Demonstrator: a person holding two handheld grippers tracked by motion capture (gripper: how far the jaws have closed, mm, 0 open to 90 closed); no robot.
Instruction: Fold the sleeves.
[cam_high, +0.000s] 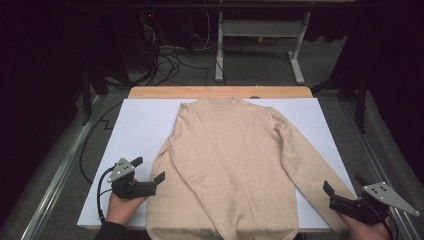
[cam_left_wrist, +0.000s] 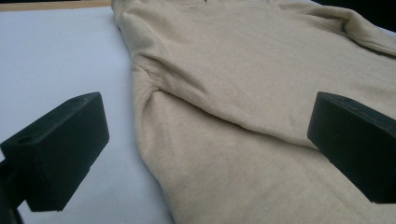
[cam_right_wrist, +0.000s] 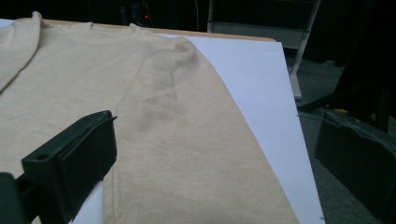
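Sweater (cam_high: 230, 165) lies flat across the middle of the frame on the white board (cam_high: 140, 125). Left gripper (cam_high: 150, 176) at lower left and right gripper (cam_high: 327, 192) at lower right both gape wide, holding nothing. A shallow pinch could likely snag one layer and bunch the knit.

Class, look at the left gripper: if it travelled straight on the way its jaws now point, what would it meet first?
Most likely the beige sweater. The left gripper, jaws open, points at the sleeve and side of the garment on the white sheet. How high it rides above the cloth is unclear.
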